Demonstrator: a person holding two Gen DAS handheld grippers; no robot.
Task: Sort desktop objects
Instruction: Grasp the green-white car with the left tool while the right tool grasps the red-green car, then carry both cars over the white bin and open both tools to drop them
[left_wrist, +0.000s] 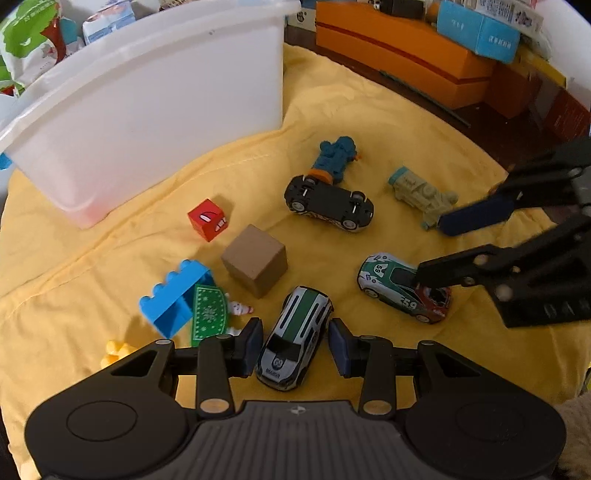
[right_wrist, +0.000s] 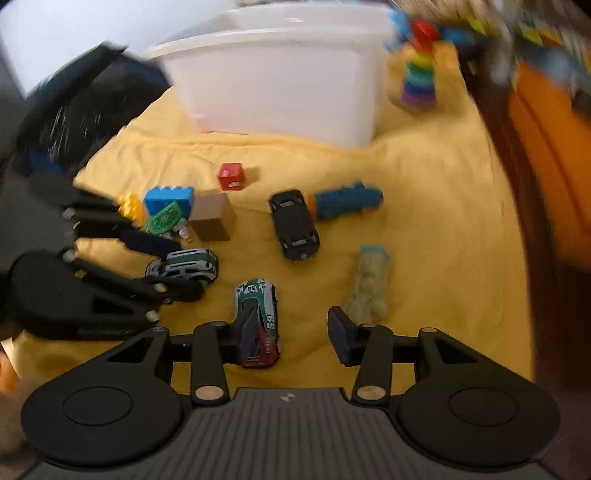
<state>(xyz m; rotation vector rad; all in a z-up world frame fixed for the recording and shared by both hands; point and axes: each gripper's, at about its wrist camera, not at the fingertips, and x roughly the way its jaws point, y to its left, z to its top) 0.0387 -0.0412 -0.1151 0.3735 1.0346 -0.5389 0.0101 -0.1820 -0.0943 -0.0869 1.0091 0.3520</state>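
On the yellow cloth (left_wrist: 332, 110) lie several toys. My left gripper (left_wrist: 295, 345) is open, its pads on either side of a white-and-green toy car (left_wrist: 293, 341), seen too in the right wrist view (right_wrist: 186, 266). My right gripper (right_wrist: 291, 332) is open over a green-and-red "59" car (right_wrist: 258, 325), whose rear sits by the left pad; the car also shows in the left wrist view (left_wrist: 402, 286). A black upturned car (left_wrist: 328, 203), a blue toy train (left_wrist: 334, 158) and a beige train (left_wrist: 424, 195) lie farther off.
A white plastic bin (left_wrist: 147, 110) stands at the back left. A red cube (left_wrist: 207, 219), a brown block (left_wrist: 255, 260), a blue brick (left_wrist: 175, 295) and a green card (left_wrist: 208, 314) lie left. Orange boxes (left_wrist: 399, 51) line the back right. A rainbow ring stacker (right_wrist: 421, 70) stands beside the bin.
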